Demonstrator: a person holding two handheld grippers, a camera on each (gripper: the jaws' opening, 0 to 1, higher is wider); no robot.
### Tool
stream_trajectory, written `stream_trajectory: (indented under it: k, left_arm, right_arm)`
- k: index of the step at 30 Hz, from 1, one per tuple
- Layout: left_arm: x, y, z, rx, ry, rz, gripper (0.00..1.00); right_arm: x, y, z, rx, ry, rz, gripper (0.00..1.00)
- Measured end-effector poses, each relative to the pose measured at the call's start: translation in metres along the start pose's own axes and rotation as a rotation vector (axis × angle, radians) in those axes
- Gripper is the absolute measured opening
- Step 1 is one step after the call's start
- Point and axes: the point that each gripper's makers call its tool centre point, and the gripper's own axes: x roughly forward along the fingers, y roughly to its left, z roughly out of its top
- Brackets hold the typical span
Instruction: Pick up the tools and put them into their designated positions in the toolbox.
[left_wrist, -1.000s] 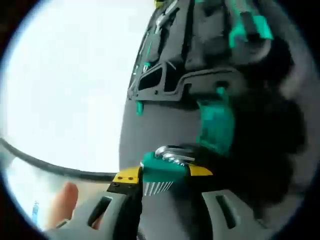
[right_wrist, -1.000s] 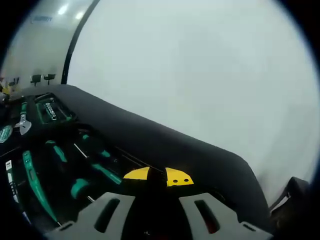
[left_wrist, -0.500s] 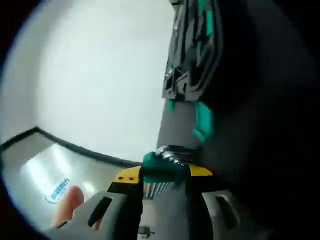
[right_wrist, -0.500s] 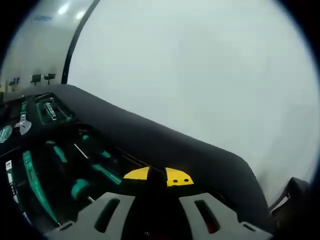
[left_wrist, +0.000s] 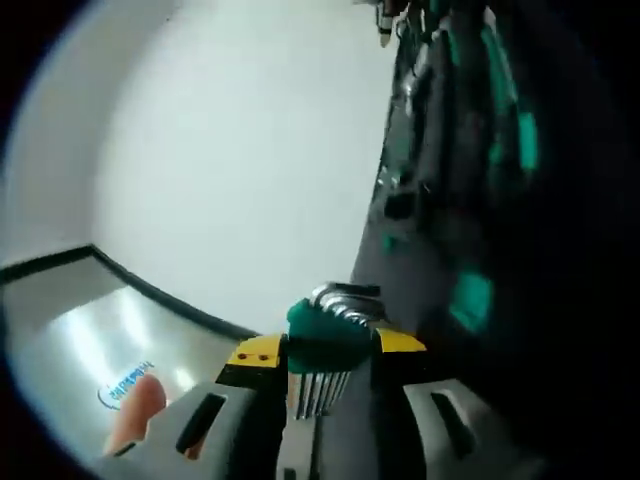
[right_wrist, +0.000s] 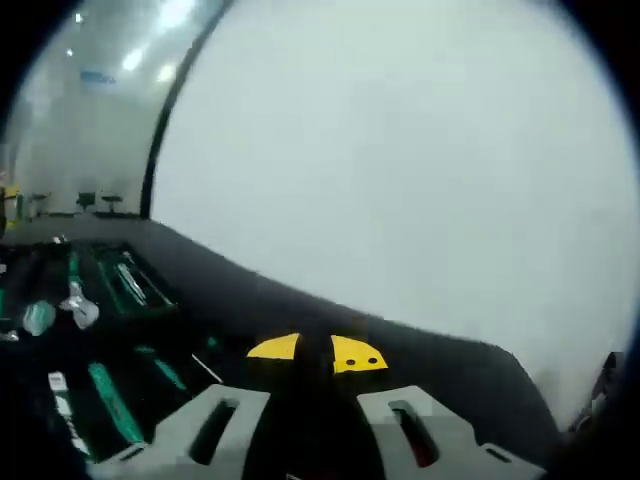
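Left gripper view: the left gripper (left_wrist: 325, 345), rising from the bottom centre of the frame, is clenched on a hex key set (left_wrist: 325, 345), a green holder with a fan of bright metal keys showing above and below the yellow jaw tips. The toolbox (left_wrist: 470, 190) runs down the right side of the frame as a dark, motion-blurred tray with green-handled tools in its recesses; the white table (left_wrist: 240, 170) fills the upper left, and a fingertip (left_wrist: 135, 415) shows at lower left. Right gripper view: the right gripper (right_wrist: 318, 352) at bottom centre has its yellow tips meeting with nothing visible between them, so it appears closed and empty. The toolbox (right_wrist: 120, 340) occupies the lower left of this frame, with a small adjustable wrench (right_wrist: 78, 305) and green-handled screwdrivers (right_wrist: 115, 400) seated in its foam; the white table (right_wrist: 420, 170) lies beyond. Judgement: the key set is in carriage toward its recess, which cannot be made out in the blur. The risks from here are a slip of the holder, gripped across a narrow plastic body while the view is strongly rolled; seating in the wrong recess; and fouling on tools already stowed if lowered off-line.
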Motion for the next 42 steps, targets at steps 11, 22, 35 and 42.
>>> stream_trajectory:
  k: [11, 22, 35, 42]
  left_arm:
    - [0.022, 0.017, 0.094, -0.074, -0.148, -0.075, 0.26]
    - [0.017, -0.078, 0.131, -0.105, -0.092, -0.541, 0.0]
    - [0.043, -0.059, 0.072, -0.861, 0.133, -0.665, 0.18]
    - [0.066, -0.094, 0.076, -0.916, 0.027, -0.662, 0.36]
  right_arm:
    - [-0.003, 0.008, -0.003, -0.015, 0.02, 0.004, 0.08]
    - [-0.007, -0.004, -0.01, 0.057, 0.052, -0.036, 0.08]
    - [-0.002, -0.007, -0.027, 0.064, 0.123, -0.053, 0.08]
    - [-0.004, -0.007, -0.03, 0.058, 0.136, -0.053, 0.08]
